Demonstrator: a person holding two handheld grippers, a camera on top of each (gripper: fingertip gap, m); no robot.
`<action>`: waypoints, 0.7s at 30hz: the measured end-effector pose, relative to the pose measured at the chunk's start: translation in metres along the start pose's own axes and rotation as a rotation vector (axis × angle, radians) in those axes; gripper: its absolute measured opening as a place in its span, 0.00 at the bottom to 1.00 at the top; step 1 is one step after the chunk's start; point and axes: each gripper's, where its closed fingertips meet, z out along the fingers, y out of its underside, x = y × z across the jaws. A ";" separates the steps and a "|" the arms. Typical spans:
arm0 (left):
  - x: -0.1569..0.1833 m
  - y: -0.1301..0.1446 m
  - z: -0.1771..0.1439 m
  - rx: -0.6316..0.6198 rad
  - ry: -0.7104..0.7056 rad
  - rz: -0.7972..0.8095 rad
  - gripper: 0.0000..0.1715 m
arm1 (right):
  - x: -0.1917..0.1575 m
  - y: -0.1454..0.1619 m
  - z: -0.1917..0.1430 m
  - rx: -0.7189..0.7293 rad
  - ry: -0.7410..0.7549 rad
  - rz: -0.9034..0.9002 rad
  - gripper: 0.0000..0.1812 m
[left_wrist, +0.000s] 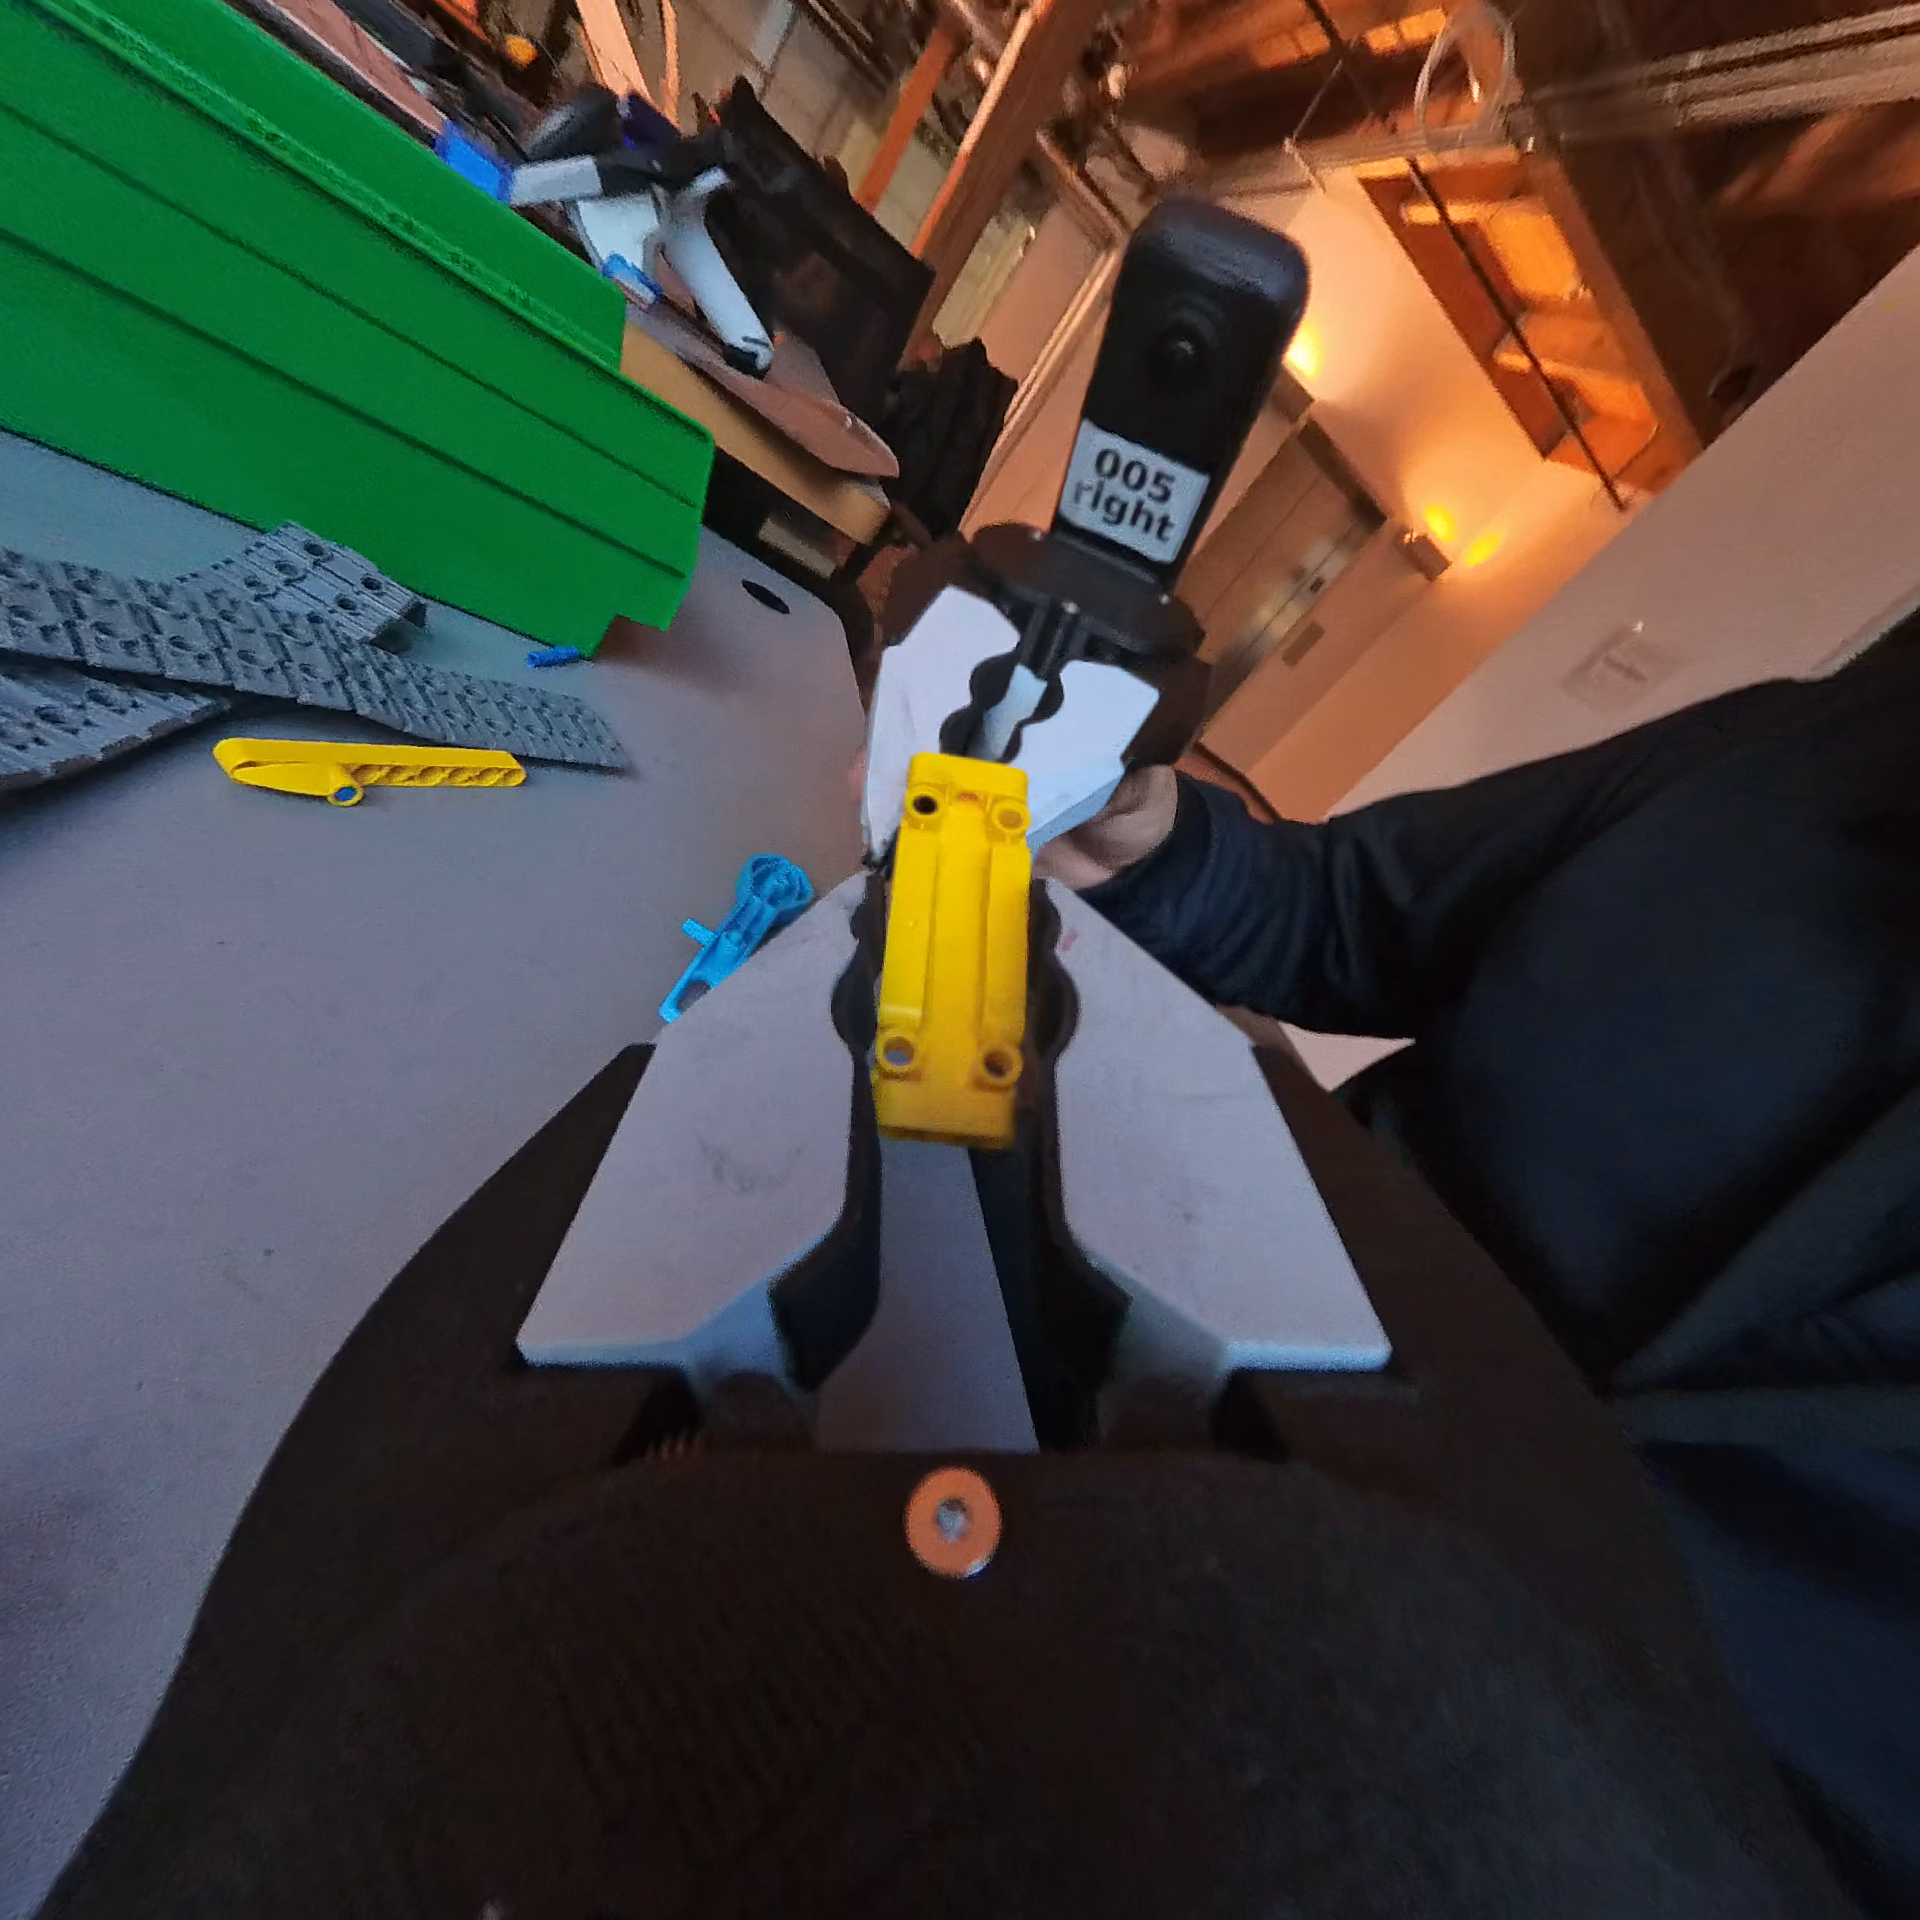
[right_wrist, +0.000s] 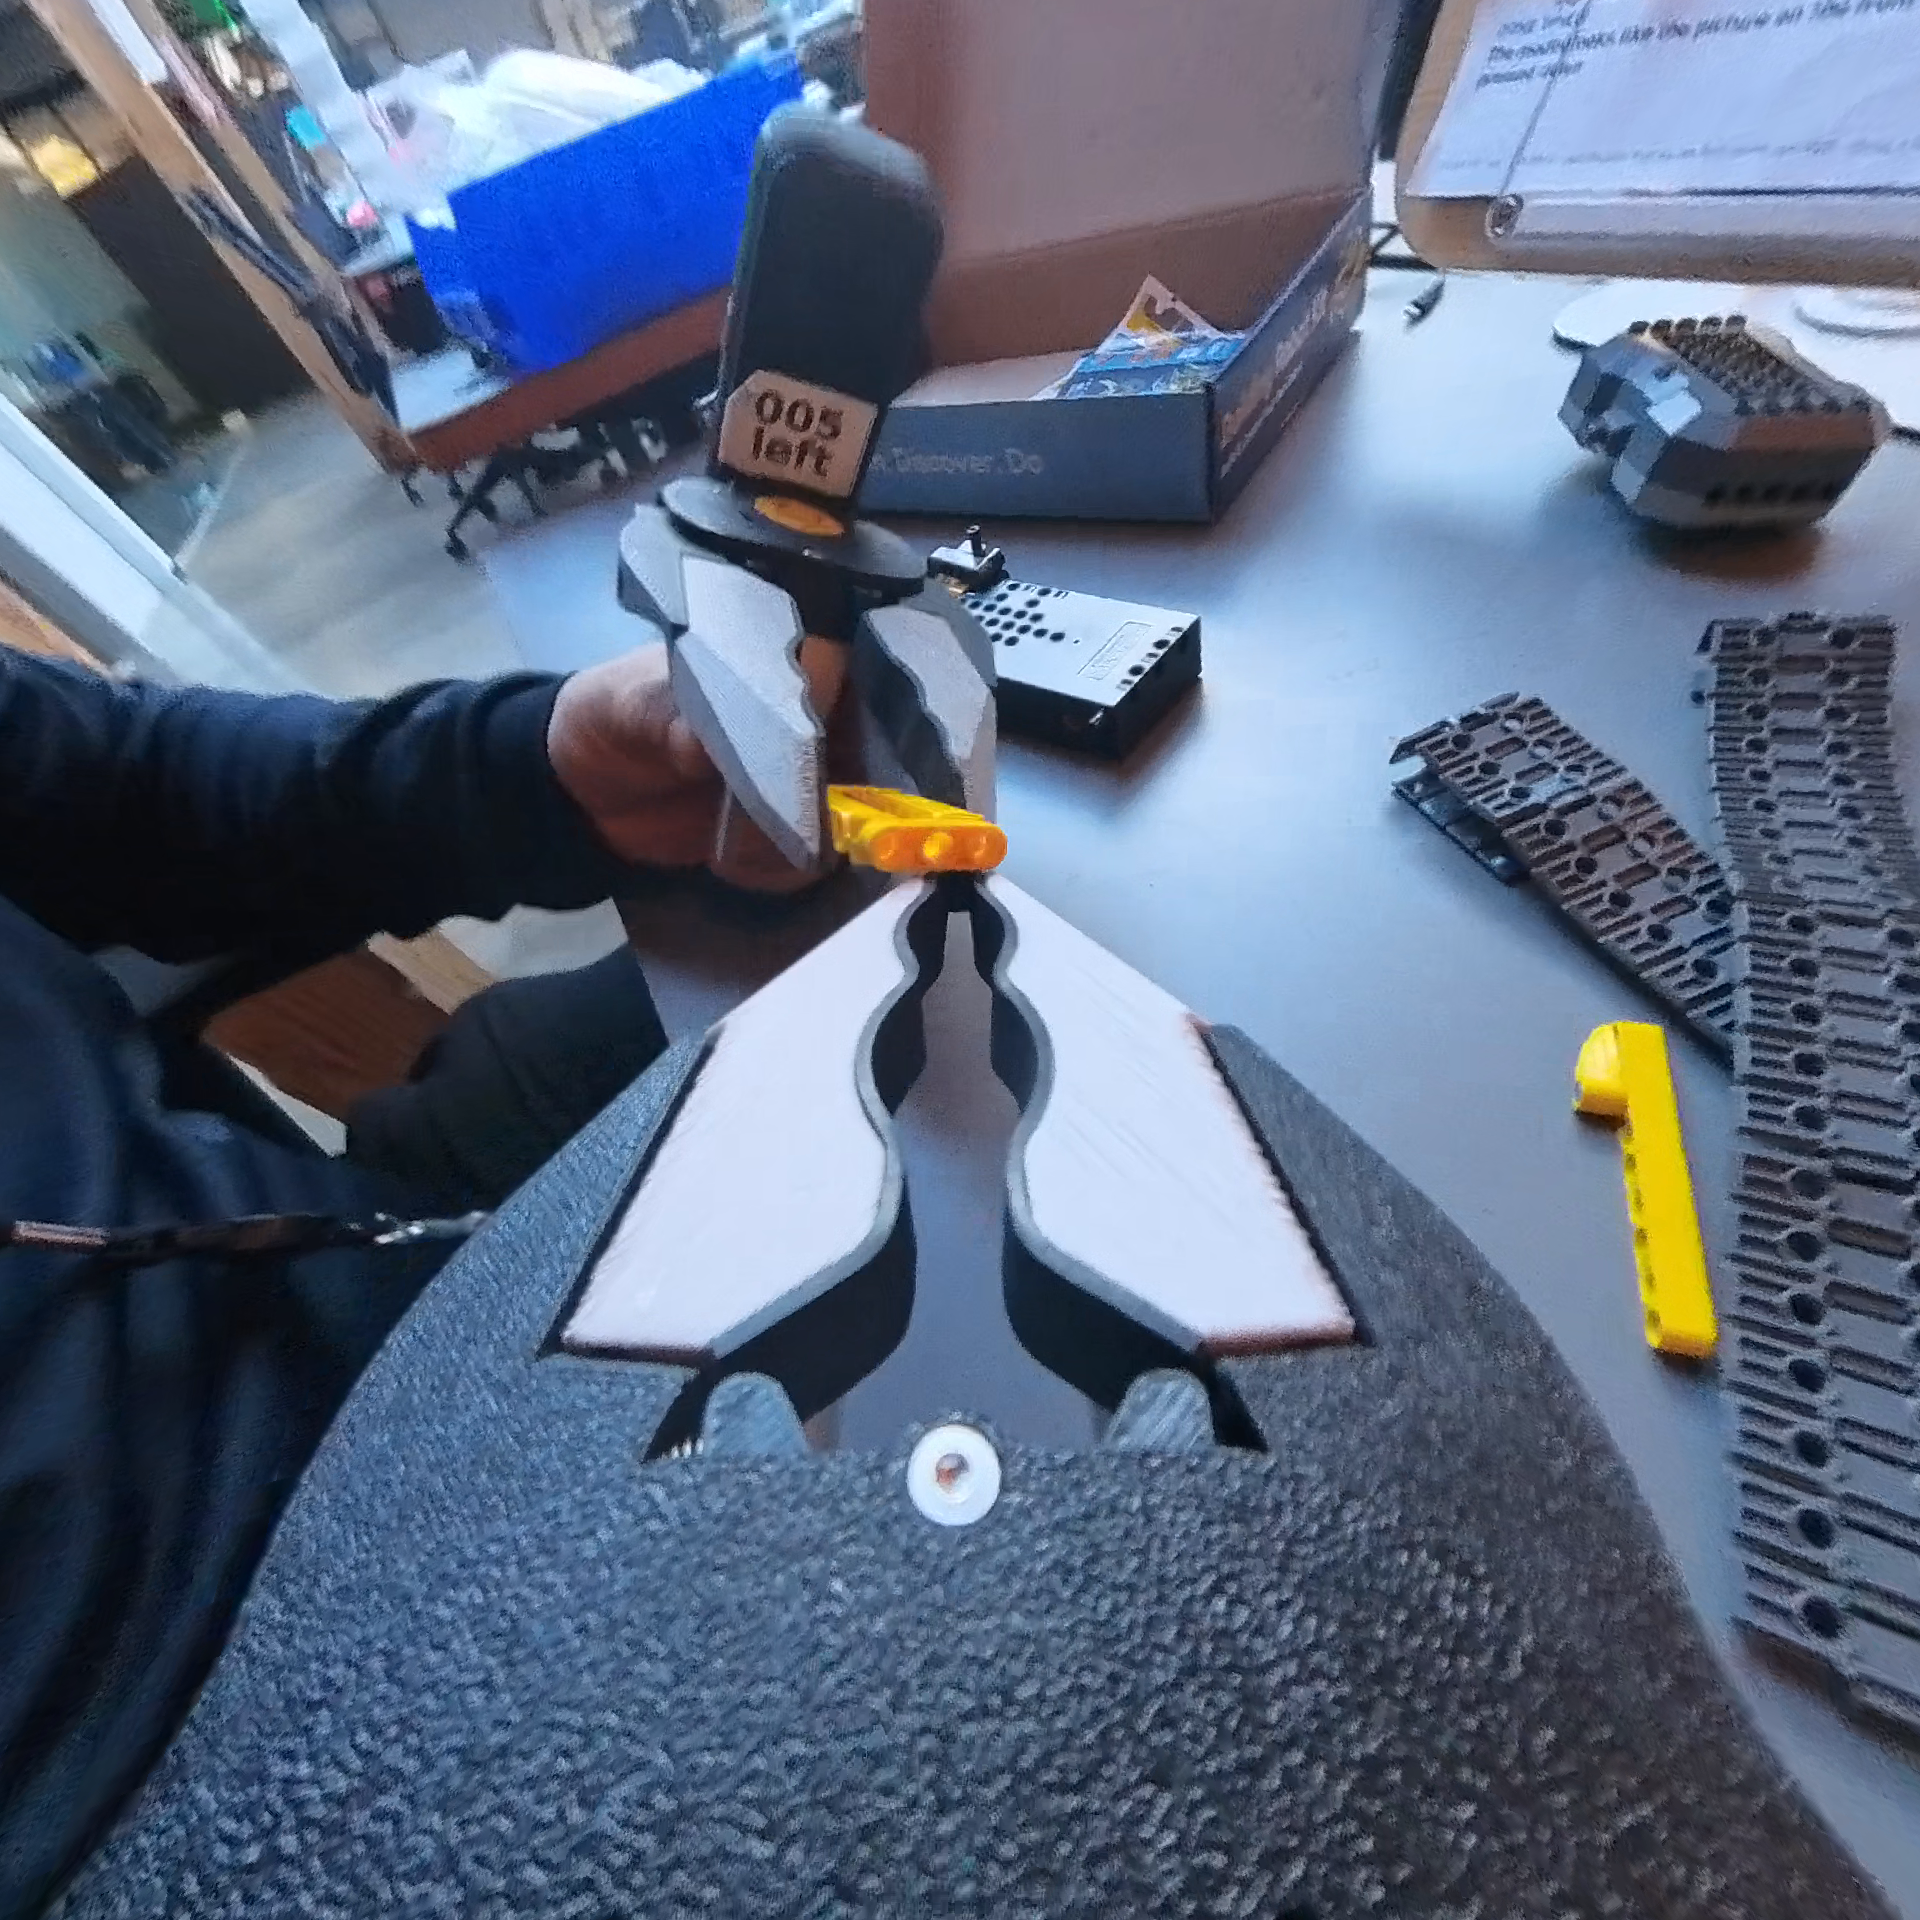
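From the left wrist view, the left hand-held gripper (left_wrist: 951, 997) is closed narrow on a yellow piece (left_wrist: 954, 961), a short studless building part with pin holes, pinched along its sides and lifted clear of the desk (left_wrist: 312, 1091). Just beyond the yellow piece the right hand-held gripper (left_wrist: 1003, 717) points back at it, its tips almost touching the far end. I cannot tell from here whether those far tips grip anything. Left of the yellow piece a small blue part (left_wrist: 743, 930) lies on the desk, farther left a long yellow beam (left_wrist: 369, 771), and beyond that grey perforated plates (left_wrist: 260, 644) before a green bin (left_wrist: 312, 343).

From the right wrist view, the right hand-held gripper (right_wrist: 951, 883) has its fingers drawn close, a thin gap between the tips, which sit just under the yellow piece (right_wrist: 914, 826) without clearly clamping it. The left hand-held gripper (right_wrist: 899, 800) comes down from above with the piece between its fingers. To the right of the piece lie the yellow beam (right_wrist: 1652, 1195) and grey plates (right_wrist: 1818, 1143); behind it are a black box with holes (right_wrist: 1081, 665) and an open cardboard box (right_wrist: 1122, 416).

The hold looks shallow to me: smooth plastic pinched on narrow edges. A push from the right tips could twist the piece loose, and it would drop to the desk or off the near edge onto the seated person's lap.
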 end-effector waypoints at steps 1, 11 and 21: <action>0.002 0.000 0.001 -0.016 0.002 0.009 0.17 | -0.002 0.001 -0.001 -0.017 0.011 -0.052 0.00; 0.016 0.007 0.008 -0.153 -0.053 0.197 0.23 | -0.009 -0.002 -0.005 -0.111 0.137 -0.425 0.00; 0.007 0.013 0.004 -0.262 -0.286 0.472 0.15 | -0.008 -0.002 -0.001 -0.182 0.217 -0.639 0.00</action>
